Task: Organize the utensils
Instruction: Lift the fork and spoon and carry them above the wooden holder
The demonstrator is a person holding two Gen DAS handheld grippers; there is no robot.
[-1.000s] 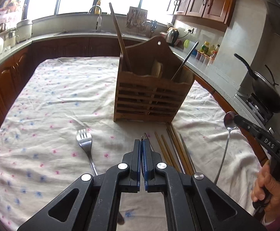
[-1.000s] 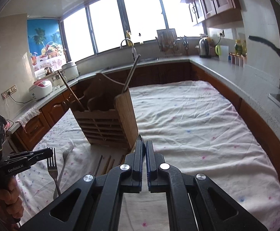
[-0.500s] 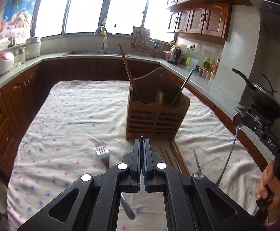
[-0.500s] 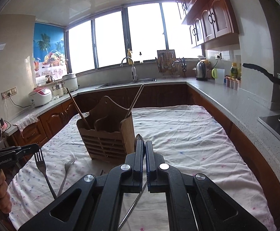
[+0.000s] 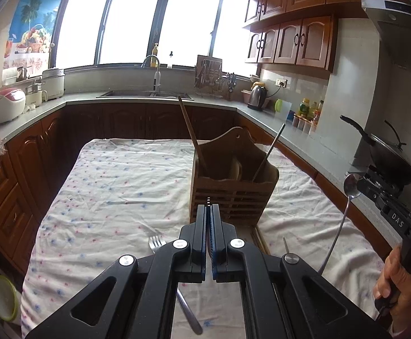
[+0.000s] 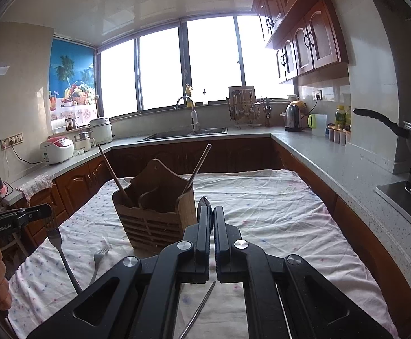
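A wooden utensil holder (image 5: 232, 190) stands on the floral cloth, also in the right wrist view (image 6: 152, 212), with a wooden stick and a metal handle leaning in it. My left gripper (image 5: 209, 207) is shut on a fork (image 6: 55, 234), held in the air in front of the holder; its tine tips (image 5: 208, 201) show above the jaws. My right gripper (image 6: 209, 212) is shut on a metal spoon (image 5: 351, 186), held up at the right. A second fork (image 5: 156, 243) lies on the cloth below, also in the right wrist view (image 6: 99, 255). Chopsticks (image 5: 259, 238) lie by the holder's base.
The cloth-covered table (image 5: 115, 186) is ringed by counters with wooden cabinets. A sink (image 6: 185, 134) sits at the back. A rice cooker (image 5: 6, 104) stands left, and a kettle (image 5: 257, 96) and a black wok (image 5: 389, 155) right.
Both grippers have risen and pulled back from the table, carrying the fork and the spoon. The holder and the lying fork look smaller and farther away.
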